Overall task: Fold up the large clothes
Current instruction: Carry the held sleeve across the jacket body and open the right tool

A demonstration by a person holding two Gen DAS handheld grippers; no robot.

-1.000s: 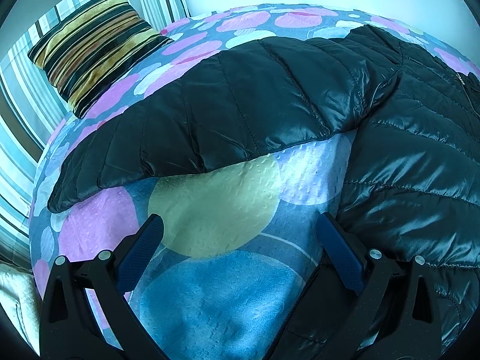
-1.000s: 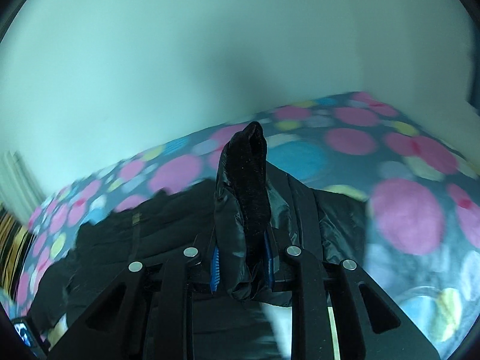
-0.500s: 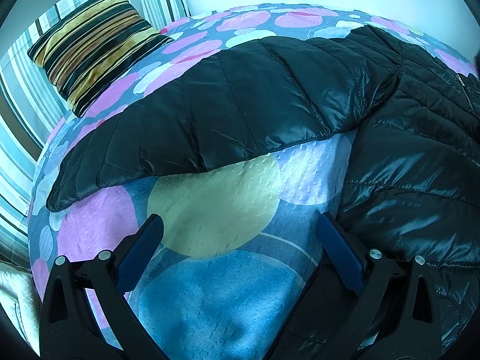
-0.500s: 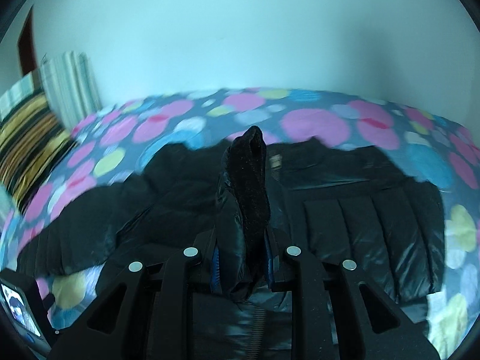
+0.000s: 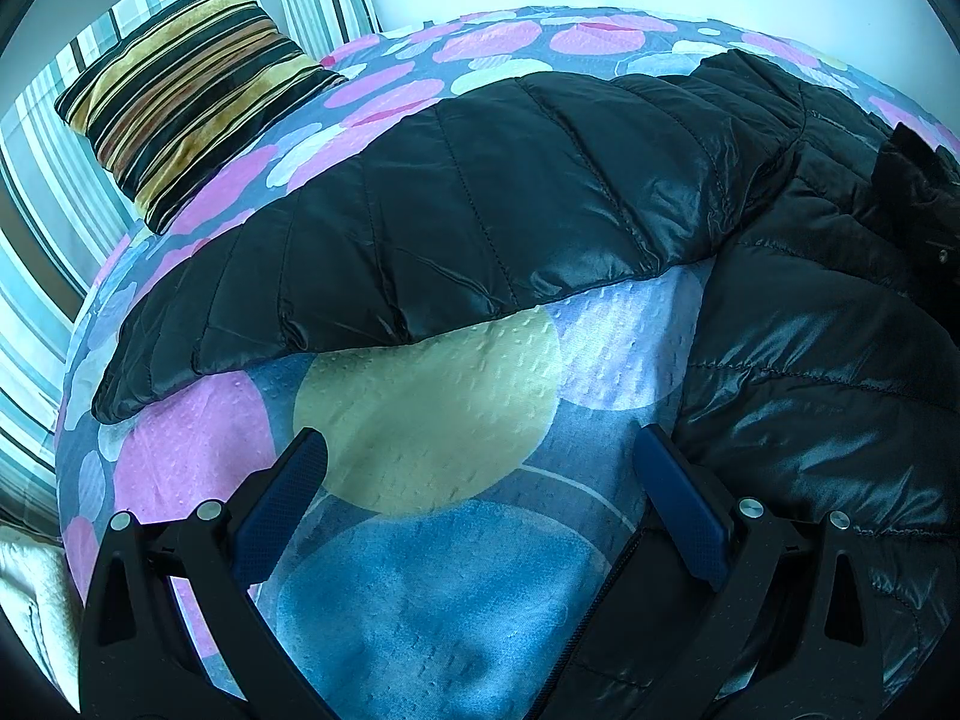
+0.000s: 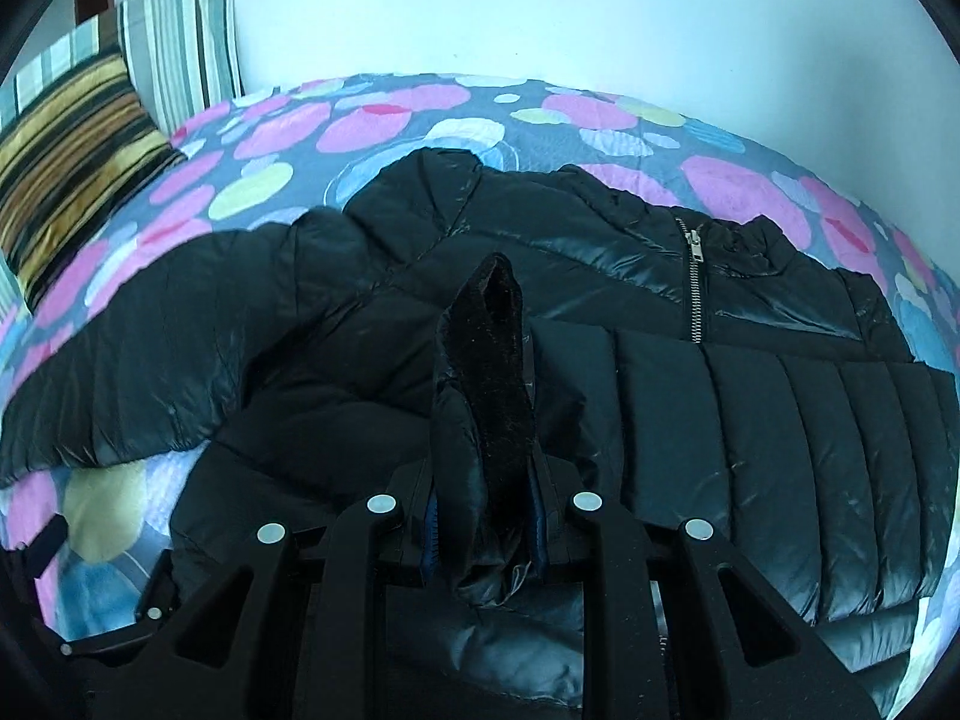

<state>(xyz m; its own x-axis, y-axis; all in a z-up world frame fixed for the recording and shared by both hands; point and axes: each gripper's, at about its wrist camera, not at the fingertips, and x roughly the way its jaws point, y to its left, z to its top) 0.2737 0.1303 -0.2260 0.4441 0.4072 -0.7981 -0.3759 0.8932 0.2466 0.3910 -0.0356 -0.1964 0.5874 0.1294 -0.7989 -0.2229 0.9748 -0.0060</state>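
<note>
A pale wall (image 6: 540, 12) backs a bed covered by a spread (image 5: 420, 570) printed with pink, blue and yellow-green circles on grey. At the far left a striped cushion (image 5: 186, 90) leans against a striped pillow (image 6: 180, 36). A black quilted jacket (image 6: 750, 396) lies across the spread, front up, its silver zip (image 6: 695, 282) closed at the collar on the far right. One sleeve (image 5: 420, 228) stretches out flat to the left, its cuff end reaching toward the left edge of the bed, with bare spread between it and the jacket's body. The left gripper (image 5: 480, 480) hovers over that bare patch with its blue-padded fingers wide apart and nothing between them; its right finger (image 5: 678, 504) sits just beside the edge of the jacket's body, though whether it touches the cloth I cannot tell. The right gripper (image 6: 483, 510) is clamped on the other sleeve's cuff (image 6: 486, 372): shiny shell and fuzzy dark lining stand up in a bunched fold between the narrow jaws, above the middle of the jacket's chest. In the left wrist view that raised cuff and gripper show as a dark shape at the far right edge. In the right wrist view the left gripper's frame shows at the near left corner.
</note>
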